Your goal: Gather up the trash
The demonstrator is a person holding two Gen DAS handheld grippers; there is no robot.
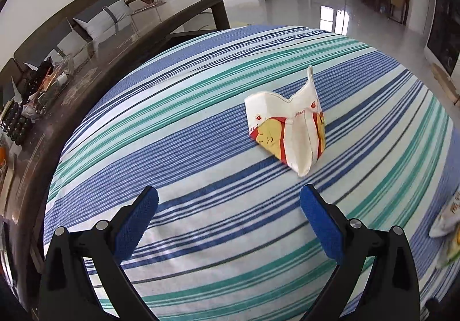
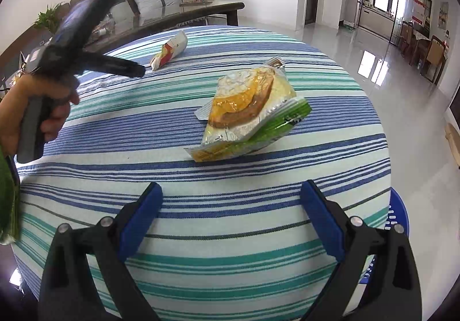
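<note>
A crumpled white, red and yellow paper wrapper (image 1: 287, 131) lies on the striped tablecloth (image 1: 201, 125), just ahead and right of my open left gripper (image 1: 229, 200). A yellow and green plastic snack wrapper (image 2: 250, 114) lies in front of my open right gripper (image 2: 231, 197), with bare cloth between them. The right wrist view also shows the paper wrapper (image 2: 169, 52) farther back and the left gripper (image 2: 95, 59) held by a hand above the table's left side. An edge of the snack wrapper (image 1: 448, 223) shows at the far right in the left wrist view.
A blue plastic basket (image 2: 398, 220) sits below the table's right edge. A dark wooden coffee table (image 1: 86, 62) with clutter stands to the left, with a sofa and cushions (image 2: 152, 1) behind. Glossy floor stretches away on the right.
</note>
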